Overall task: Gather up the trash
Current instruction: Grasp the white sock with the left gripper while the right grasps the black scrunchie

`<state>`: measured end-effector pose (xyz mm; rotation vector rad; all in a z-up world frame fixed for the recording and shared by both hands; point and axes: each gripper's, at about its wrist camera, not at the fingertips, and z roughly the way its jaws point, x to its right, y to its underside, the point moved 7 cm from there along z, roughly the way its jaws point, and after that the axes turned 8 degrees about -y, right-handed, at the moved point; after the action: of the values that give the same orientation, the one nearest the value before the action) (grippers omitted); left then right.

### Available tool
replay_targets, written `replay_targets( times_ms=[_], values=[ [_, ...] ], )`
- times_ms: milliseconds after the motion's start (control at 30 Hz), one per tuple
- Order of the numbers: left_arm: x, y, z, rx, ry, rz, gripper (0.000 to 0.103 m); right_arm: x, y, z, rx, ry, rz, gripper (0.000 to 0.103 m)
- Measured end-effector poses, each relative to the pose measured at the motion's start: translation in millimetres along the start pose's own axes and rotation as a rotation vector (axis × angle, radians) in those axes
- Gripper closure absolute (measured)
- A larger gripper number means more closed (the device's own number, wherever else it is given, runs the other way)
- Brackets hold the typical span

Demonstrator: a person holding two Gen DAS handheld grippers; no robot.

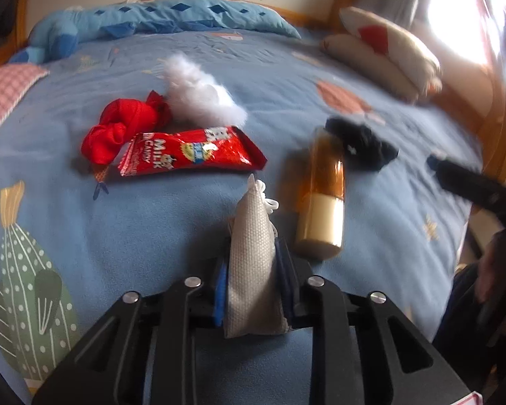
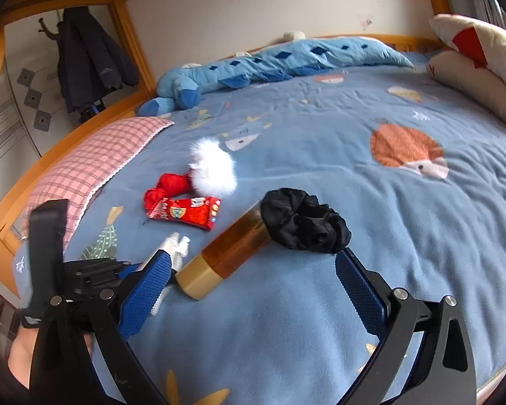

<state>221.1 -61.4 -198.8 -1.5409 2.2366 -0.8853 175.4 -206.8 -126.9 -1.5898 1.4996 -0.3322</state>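
Observation:
My left gripper [image 1: 253,253] is shut on a small grey woven pouch [image 1: 253,270] with a white drawstring, held just above the blue bedspread [image 1: 151,229]. A red milk candy wrapper [image 1: 192,152] lies ahead of it, beside a red knotted cloth [image 1: 118,131] and a white fluffy ball [image 1: 199,94]. An amber bottle with a cream cap [image 1: 324,195] lies to the right. My right gripper [image 2: 253,266] is open over the bedspread [image 2: 421,236], its fingers on either side of the bottle [image 2: 226,253] and a black scrunchie [image 2: 303,222]. The wrapper also shows in the right wrist view [image 2: 185,212].
A long blue plush toy [image 2: 253,64] lies along the far wall. A pink checked pillow [image 2: 84,165] is at the left and cream cushions [image 2: 472,71] at the right. The wooden bed frame [image 2: 67,141] runs along the left edge.

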Motion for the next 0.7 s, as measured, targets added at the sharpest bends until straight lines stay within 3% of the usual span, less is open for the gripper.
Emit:
replay_targets(
  times_ms=[233,467,600,633,700],
  values=[
    [-0.3,-32.7,-9.4,0.063,0.021,-0.035,0.078,19.4,-11.0,20.8,-0.038,0.026,0.022,0.009],
    [27.2,-55.8,7.0,0.056,0.077,0.000,0.078,46.3,-24.3,45.1,-0.096,0.053,0.064,0.009],
    [38.1,-62.8,13.0,0.053,0.102,0.011,0.078,65.2,-28.2,58.3,-0.127,0.011,0.119,0.009],
    [40.1,-64.4,14.4,0.053,0.101,0.017,0.078,68.9,-26.7,62.8,-0.141,-0.014,0.139,0.009],
    [43.8,-67.1,16.8,0.052,0.103,0.025,0.078,74.1,-23.7,68.6,-0.164,-0.034,0.164,0.021]
  ],
)
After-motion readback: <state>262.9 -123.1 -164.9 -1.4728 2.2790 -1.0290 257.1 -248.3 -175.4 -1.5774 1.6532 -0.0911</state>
